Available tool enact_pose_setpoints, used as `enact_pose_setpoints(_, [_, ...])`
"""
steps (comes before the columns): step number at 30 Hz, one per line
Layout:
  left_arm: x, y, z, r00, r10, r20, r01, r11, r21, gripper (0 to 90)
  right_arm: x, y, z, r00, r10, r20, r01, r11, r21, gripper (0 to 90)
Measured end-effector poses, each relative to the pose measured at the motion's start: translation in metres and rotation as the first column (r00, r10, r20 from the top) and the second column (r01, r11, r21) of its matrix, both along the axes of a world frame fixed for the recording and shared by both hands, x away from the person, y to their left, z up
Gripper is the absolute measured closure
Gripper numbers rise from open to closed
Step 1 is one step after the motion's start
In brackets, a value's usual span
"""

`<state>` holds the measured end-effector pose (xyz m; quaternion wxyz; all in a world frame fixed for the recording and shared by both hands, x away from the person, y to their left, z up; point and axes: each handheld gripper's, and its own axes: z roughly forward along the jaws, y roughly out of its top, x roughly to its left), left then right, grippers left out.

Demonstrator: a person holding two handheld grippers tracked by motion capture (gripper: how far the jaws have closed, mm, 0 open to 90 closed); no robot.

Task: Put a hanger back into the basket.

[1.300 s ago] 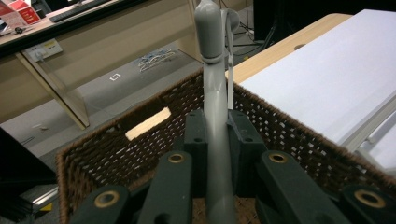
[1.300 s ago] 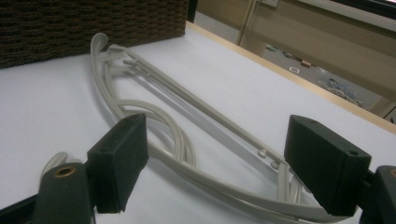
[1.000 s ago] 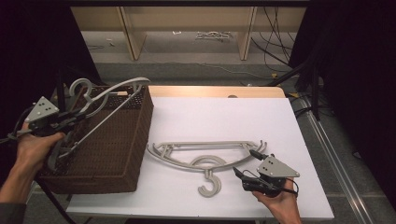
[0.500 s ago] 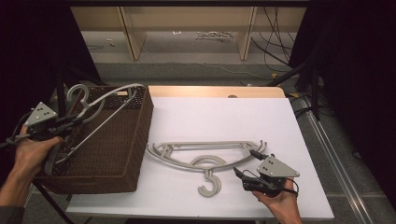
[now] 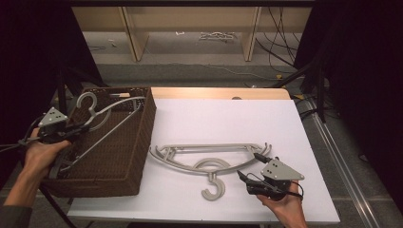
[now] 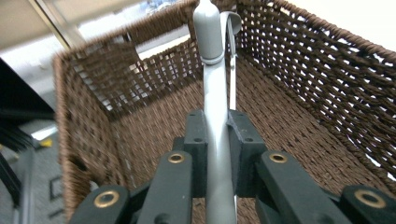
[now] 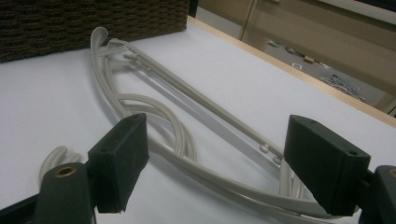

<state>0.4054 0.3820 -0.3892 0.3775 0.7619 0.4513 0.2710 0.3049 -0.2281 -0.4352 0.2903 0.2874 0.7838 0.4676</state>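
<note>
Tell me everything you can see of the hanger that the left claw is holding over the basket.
The grey hanger looks like smooth moulded plastic, with a round hook at the top, curved shoulders and a straight lower bar. The left claw is shut on one of its bars, jaws pressed on both sides. It lies tilted inside the brown wicker basket, hook toward the far end. Whether it touches the basket floor is unclear.

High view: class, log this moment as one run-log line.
left tool: shut on grey hanger, over basket | right tool: open, beside beige hanger on table
</note>
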Motion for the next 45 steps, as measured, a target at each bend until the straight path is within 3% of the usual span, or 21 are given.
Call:
enact_pose_setpoints(4, [0.007, 0.002, -0.005, 0.9977, 0.011, -0.066, -0.007, 0.9976, 0.070, 79.4, 0.001, 0.000, -0.001, 1.0000, -0.001, 0.007, 0.001, 1.000, 0.001, 23.0])
enact_pose_setpoints(5, [0.009, 0.001, -0.009, 0.9966, 0.034, -0.075, -0.031, 0.9990, 0.031, 79.4, 0.000, -0.001, 0.000, 1.0000, 0.001, 0.002, -0.001, 1.000, -0.002, 23.0])
enact_pose_setpoints(8, [0.012, 0.005, -0.011, 0.9915, 0.045, -0.122, -0.041, 0.9985, 0.037, 79.1, 0.000, -0.001, 0.000, 1.0000, 0.002, 0.003, -0.002, 1.000, 0.001, 23.0])
enact_pose_setpoints(9, [0.012, 0.007, -0.011, 0.9875, 0.045, -0.151, -0.037, 0.9977, 0.057, 78.8, 0.001, -0.001, 0.000, 1.0000, 0.002, 0.003, -0.002, 1.000, 0.001, 23.0])
enact_pose_setpoints(10, [0.013, 0.005, -0.015, 0.9886, 0.064, -0.136, -0.062, 0.9978, 0.022, 78.7, 0.001, -0.001, 0.000, 1.0000, 0.000, 0.002, 0.000, 1.000, 0.001, 23.0])
enact_pose_setpoints(11, [0.013, 0.008, -0.014, 0.9848, 0.050, -0.166, -0.040, 0.9972, 0.063, 78.6, 0.001, -0.001, -0.001, 1.0000, -0.003, 0.007, 0.003, 1.000, 0.004, 23.0])
enact_pose_setpoints(13, [0.015, 0.009, -0.017, 0.9847, 0.066, -0.161, -0.058, 0.9969, 0.053, 78.0, 0.001, -0.001, -0.001, 1.0000, -0.004, 0.008, 0.004, 1.000, 0.004, 23.0])
enact_pose_setpoints(16, [0.017, 0.010, -0.019, 0.9772, 0.082, -0.196, -0.072, 0.9959, 0.054, 77.3, 0.001, -0.001, 0.000, 1.0000, -0.002, 0.003, 0.002, 1.000, 0.001, 23.0])
enact_pose_setpoints(19, [0.018, 0.013, -0.021, 0.9735, 0.110, -0.201, -0.105, 0.9939, 0.035, 76.0, 0.001, -0.001, -0.001, 1.0000, -0.002, 0.004, 0.002, 1.000, 0.003, 23.1])
enact_pose_setpoints(22, [0.018, 0.013, -0.023, 0.9700, 0.126, -0.208, -0.118, 0.9917, 0.050, 75.3, 0.001, -0.001, -0.001, 1.0000, -0.002, 0.005, 0.002, 1.000, 0.004, 23.0])
enact_pose_setpoints(24, [0.018, 0.013, -0.026, 0.9718, 0.143, -0.188, -0.138, 0.9897, 0.038, 74.6, 0.001, -0.001, -0.001, 1.0000, -0.004, 0.007, 0.004, 1.000, 0.005, 23.0])
enact_pose_setpoints(25, [0.018, 0.014, -0.024, 0.9653, 0.152, -0.212, -0.142, 0.9880, 0.061, 74.1, 0.001, -0.001, -0.001, 1.0000, -0.004, 0.007, 0.004, 1.000, 0.006, 23.0])
enact_pose_setpoints(28, [0.017, 0.015, -0.023, 0.9657, 0.159, -0.206, -0.148, 0.9868, 0.065, 73.7, 0.001, -0.001, -0.002, 1.0000, -0.005, -0.001, 0.005, 1.000, 0.004, 23.0])
enact_pose_setpoints(30, [0.015, 0.015, -0.020, 0.9648, 0.177, -0.195, -0.166, 0.9837, 0.068, 63.0, 0.001, -0.001, -0.001, 1.0000, -0.003, 0.002, 0.003, 1.000, 0.004, 23.1])
enact_pose_setpoints(31, [0.014, 0.014, -0.017, 0.9629, 0.195, -0.186, -0.184, 0.9799, 0.076, 63.0, 0.001, -0.001, -0.001, 1.0000, -0.003, 0.002, 0.003, 1.000, 0.004, 23.1])
enact_pose_setpoints(33, [0.013, 0.013, -0.012, 0.9621, 0.216, -0.166, -0.201, 0.9741, 0.105, 53.8, 0.001, -0.001, -0.001, 1.0000, -0.006, 0.006, 0.006, 1.000, 0.005, 23.2])
enact_pose_setpoints(36, [0.009, 0.009, -0.003, 0.9655, 0.231, -0.120, -0.220, 0.9704, 0.099, 42.6, 0.001, -0.002, 0.000, 0.9999, -0.010, 0.006, 0.010, 1.000, 0.002, 23.2])
enact_pose_setpoints(39, [0.000, 0.000, 0.014, 0.9690, 0.243, -0.047, -0.238, 0.9677, 0.083, 38.7, 0.001, -0.002, 0.000, 0.9999, -0.013, 0.006, 0.013, 1.000, 0.010, 23.2])
enact_pose_setpoints(43, [-0.014, -0.020, 0.036, 0.9822, 0.176, 0.066, -0.178, 0.9837, 0.025, 35.1, 0.000, -0.001, 0.001, 0.9997, -0.020, 0.016, 0.019, 1.000, 0.017, 23.2])
enact_pose_setpoints(45, [-0.023, -0.033, 0.044, 0.9827, 0.146, 0.114, -0.146, 0.9892, -0.007, 33.4, -0.001, -0.001, 0.002, 0.9997, -0.017, 0.017, 0.017, 1.000, 0.019, 23.2])
